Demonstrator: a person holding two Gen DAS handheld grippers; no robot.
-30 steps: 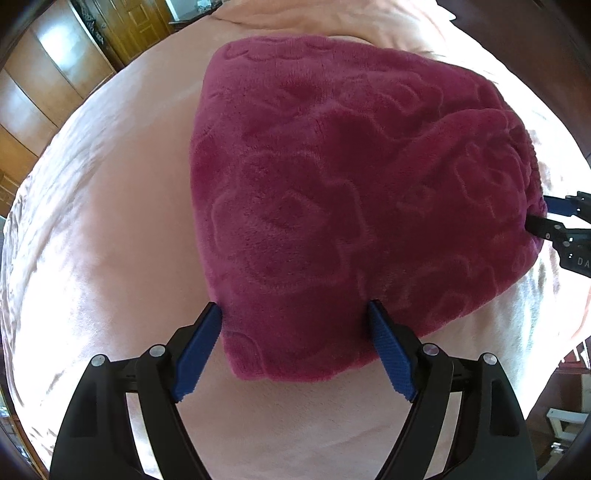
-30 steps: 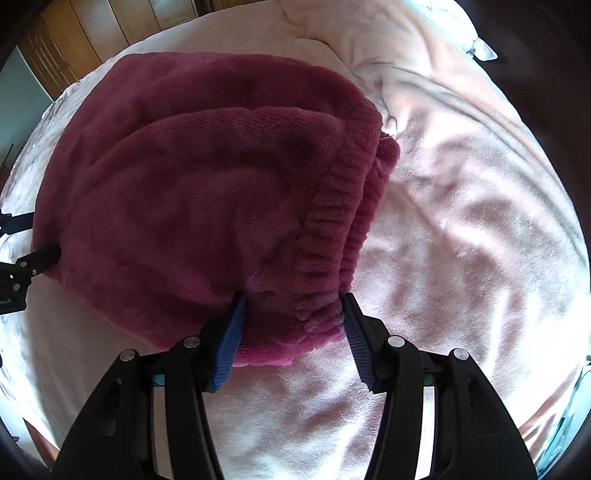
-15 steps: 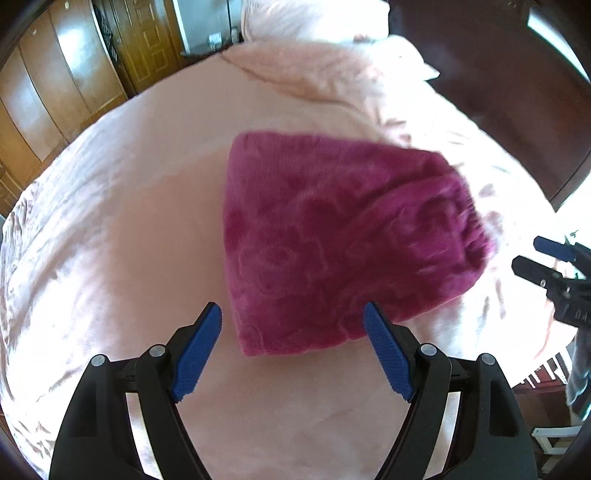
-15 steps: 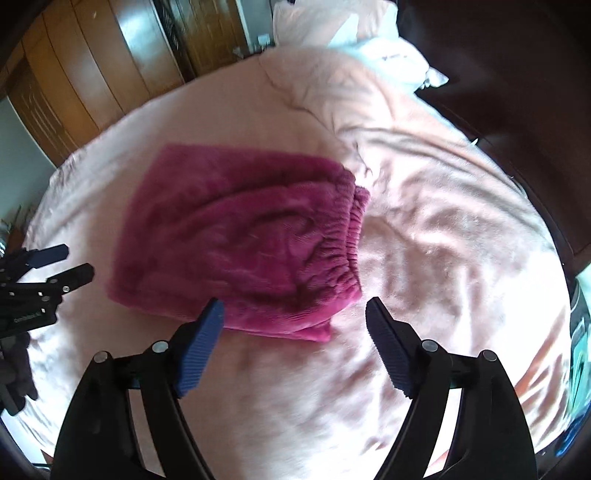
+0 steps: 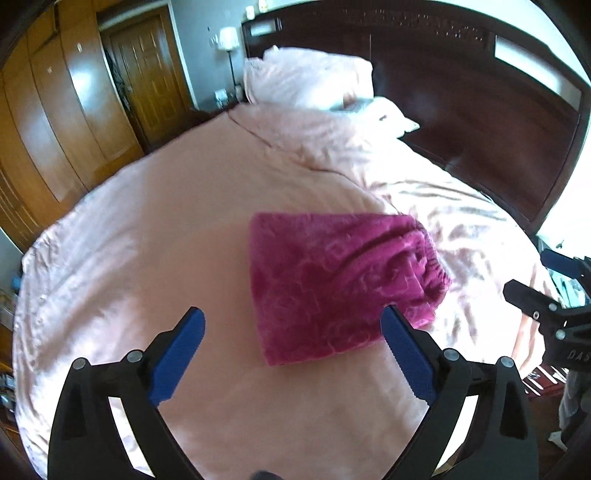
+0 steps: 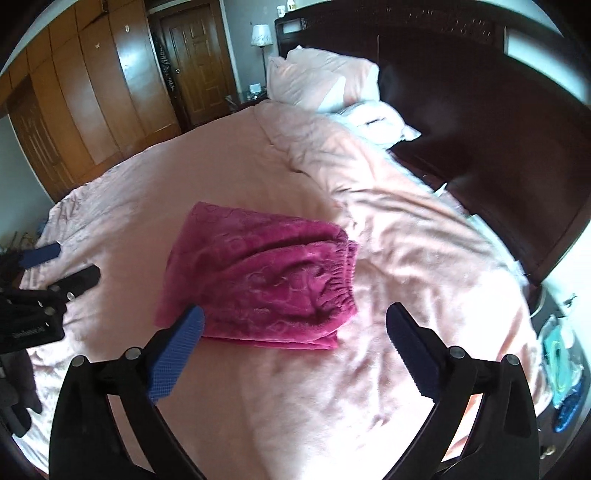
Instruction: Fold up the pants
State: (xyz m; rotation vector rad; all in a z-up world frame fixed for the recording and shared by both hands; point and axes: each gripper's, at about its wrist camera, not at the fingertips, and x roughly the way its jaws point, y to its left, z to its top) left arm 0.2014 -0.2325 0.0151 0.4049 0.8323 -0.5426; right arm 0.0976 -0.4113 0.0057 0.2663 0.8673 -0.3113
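Observation:
The magenta fleece pants [image 5: 332, 280] lie folded into a compact stack on the pink bed [image 5: 155, 229], elastic waistband on the right side [image 6: 341, 273]. My left gripper [image 5: 291, 347] hovers well above the bed, its jaws opening wide with nothing between them. My right gripper [image 6: 295, 345] is likewise raised above the pants [image 6: 258, 280], jaws opening, empty. Each gripper also shows in the other's view: the right gripper [image 5: 532, 280] at the right edge, the left gripper [image 6: 59, 264] at the left edge.
Pink pillows [image 5: 310, 79] and a white pillow [image 6: 373, 120] rest against the dark wooden headboard [image 5: 480, 92]. Wooden wardrobes [image 6: 92, 92] and a door stand beyond the bed's far side. A lamp [image 6: 260, 35] is by the headboard. Clutter sits on the floor at right [image 6: 561, 369].
Both grippers let go of the folded pants, opened wider and rose away from the bed; the pants now look smaller and lie free on the cover.

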